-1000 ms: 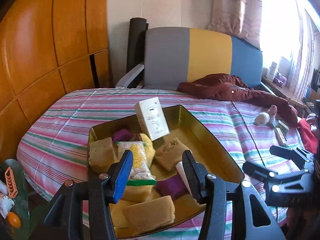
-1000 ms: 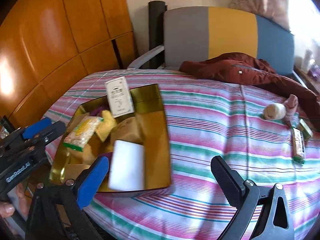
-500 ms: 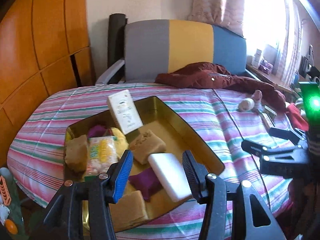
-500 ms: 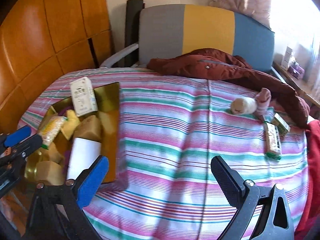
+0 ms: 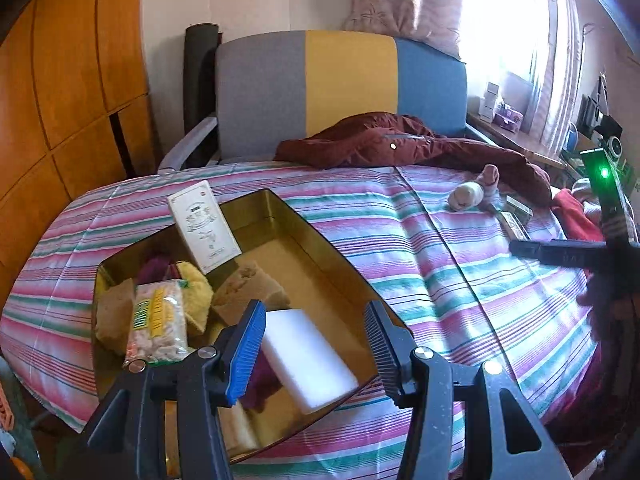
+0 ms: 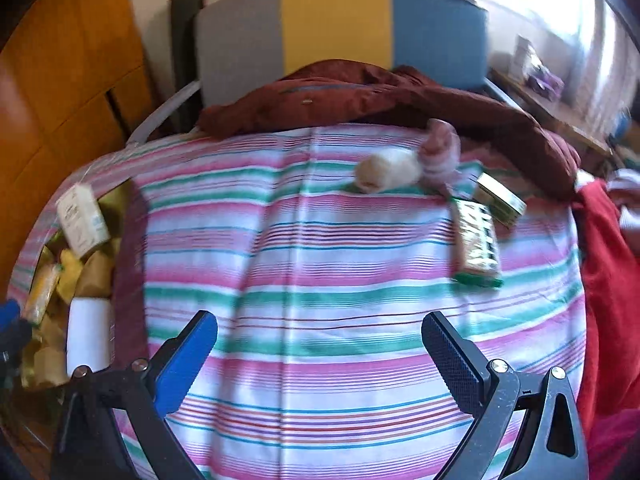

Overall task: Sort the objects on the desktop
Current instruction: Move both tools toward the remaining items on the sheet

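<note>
A gold tray (image 5: 304, 220) is seen on the left of a striped cloth (image 6: 320, 264), filled with a white block (image 5: 308, 354), snack bag (image 5: 158, 326), carton (image 5: 203, 226) and brown sponges (image 5: 252, 286). Well apart, on the right, a sock roll (image 6: 386, 170), snack bar (image 6: 476, 240) and small box (image 6: 500, 200) are laid close together. The left gripper (image 5: 316, 350) is held open above the block, gripping nothing. The right gripper (image 6: 320, 354) is spread wide over bare cloth. Beyond, a maroon jacket (image 5: 400, 144), a tricolour chair (image 5: 340, 88), wooden panels (image 5: 60, 92) and a bright curtained window (image 5: 504, 20) are visible.
</note>
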{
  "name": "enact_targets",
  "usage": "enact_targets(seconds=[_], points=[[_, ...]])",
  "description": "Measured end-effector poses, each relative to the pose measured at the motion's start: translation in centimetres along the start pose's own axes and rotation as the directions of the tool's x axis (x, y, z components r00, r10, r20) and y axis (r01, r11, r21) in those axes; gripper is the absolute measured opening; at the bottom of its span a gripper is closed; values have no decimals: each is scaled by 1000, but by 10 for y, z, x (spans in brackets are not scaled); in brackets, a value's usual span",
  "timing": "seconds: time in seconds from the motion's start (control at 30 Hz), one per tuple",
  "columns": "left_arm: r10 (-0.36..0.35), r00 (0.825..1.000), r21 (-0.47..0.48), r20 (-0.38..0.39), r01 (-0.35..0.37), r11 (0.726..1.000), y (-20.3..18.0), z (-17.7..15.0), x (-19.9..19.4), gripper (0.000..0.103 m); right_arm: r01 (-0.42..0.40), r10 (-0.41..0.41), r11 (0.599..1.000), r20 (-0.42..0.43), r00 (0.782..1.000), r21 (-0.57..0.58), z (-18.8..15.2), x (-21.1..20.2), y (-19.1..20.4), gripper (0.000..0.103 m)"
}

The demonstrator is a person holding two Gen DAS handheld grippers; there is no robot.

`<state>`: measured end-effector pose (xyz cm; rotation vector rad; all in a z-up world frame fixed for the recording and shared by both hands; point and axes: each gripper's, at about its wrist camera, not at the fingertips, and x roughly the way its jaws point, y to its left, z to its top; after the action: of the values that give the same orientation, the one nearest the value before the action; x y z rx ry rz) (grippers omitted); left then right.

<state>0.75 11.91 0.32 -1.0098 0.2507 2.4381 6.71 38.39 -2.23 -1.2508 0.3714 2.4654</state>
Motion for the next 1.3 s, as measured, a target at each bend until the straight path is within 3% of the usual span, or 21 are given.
enact_targets(seconds=[0.27,0.63,1.0,1.3], points=[[-42,999,41,-19,42,998,-24,8,11,52,53,-51,984,-13,999,171,14,1,-81,103],[-88,993,94,-72,95,991,-59,18,37,52,129,-123,928,-38,992,350,28,19,-173,103],[-101,989,121,-106,114,986,-82,28,61,52,159,-148,852,-62,987,499,73,72,-223,103],[-109,985,103,-132,123,987,-82,35,80,52,246,-203,802,-138,969,545,111,132,-229,103]])
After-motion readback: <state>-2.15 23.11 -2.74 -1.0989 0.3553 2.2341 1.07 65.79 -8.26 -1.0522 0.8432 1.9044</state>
